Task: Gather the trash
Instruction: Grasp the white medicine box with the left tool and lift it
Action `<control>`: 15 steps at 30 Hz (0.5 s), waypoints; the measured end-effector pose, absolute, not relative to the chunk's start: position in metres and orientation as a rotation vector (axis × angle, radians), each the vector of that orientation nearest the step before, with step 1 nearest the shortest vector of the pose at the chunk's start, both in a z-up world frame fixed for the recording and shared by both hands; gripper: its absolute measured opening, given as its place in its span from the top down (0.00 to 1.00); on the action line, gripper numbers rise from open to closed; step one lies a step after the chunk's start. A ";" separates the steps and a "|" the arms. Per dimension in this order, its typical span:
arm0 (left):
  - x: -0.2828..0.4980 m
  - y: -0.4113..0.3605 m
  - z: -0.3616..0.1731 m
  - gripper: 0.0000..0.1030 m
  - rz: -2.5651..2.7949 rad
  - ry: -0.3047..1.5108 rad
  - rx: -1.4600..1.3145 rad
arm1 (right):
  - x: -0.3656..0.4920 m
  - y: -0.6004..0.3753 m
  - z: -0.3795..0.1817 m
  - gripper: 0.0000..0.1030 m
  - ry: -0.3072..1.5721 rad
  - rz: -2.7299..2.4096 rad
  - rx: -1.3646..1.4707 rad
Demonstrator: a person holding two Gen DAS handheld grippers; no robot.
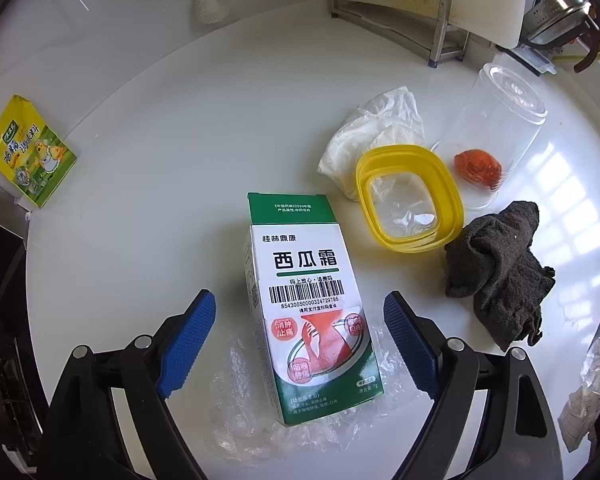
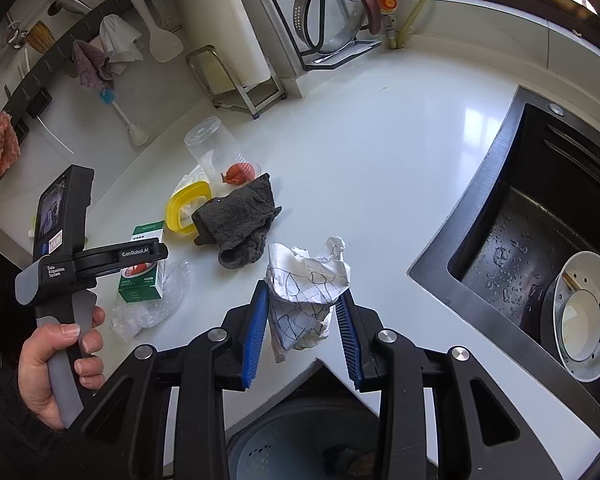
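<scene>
Left jaws spread over the box, right hand already loaded.

The left gripper [image 1: 300, 344] stands wide open and empty, straddling the green-and-white cardboard medicine box [image 1: 306, 312] on crinkled clear plastic film [image 1: 240, 412], seemingly lining up a grab; the right gripper [image 2: 302, 320] pinches a crumpled line-printed white paper wad [image 2: 306, 284] above the countertop's [image 2: 380, 140] edge, likely bin-bound.

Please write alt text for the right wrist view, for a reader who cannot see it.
The right claw grips a crumpled paper over the edge of a white counter, above a bin. On the left, a hand holds the left claw's handle over a green and white box. A dark sink is on the right.
</scene>
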State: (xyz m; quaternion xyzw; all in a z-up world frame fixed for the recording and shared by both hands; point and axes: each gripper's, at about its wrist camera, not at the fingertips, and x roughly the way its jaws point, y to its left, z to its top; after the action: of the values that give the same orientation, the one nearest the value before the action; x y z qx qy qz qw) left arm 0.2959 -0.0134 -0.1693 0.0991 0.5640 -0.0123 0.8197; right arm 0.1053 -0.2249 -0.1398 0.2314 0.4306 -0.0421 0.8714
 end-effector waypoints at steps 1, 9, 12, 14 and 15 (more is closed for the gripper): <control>0.297 -0.013 -0.172 0.23 -0.020 1.205 0.219 | 0.103 -0.227 -0.141 0.68 0.899 -0.094 0.490; 0.298 -0.002 -0.165 0.44 -0.067 1.181 0.159 | 0.093 -0.236 -0.144 0.68 0.889 -0.113 0.514; 0.297 0.006 -0.151 0.44 -0.081 1.149 0.135 | 0.092 -0.234 -0.143 0.68 0.885 -0.108 0.516; 0.296 0.012 -0.140 0.44 -0.083 1.128 0.119 | 0.093 -0.232 -0.142 0.68 0.883 -0.101 0.514; 0.295 0.016 -0.134 0.44 -0.084 1.117 0.113 | 0.093 -0.231 -0.141 0.68 0.882 -0.097 0.511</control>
State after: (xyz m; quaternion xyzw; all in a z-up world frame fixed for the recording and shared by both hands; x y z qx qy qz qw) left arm 0.2951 0.0155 -0.1341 0.0536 0.5295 -0.0396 0.8457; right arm 0.0932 -0.2309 -0.1407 0.2445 0.4221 -0.0463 0.8717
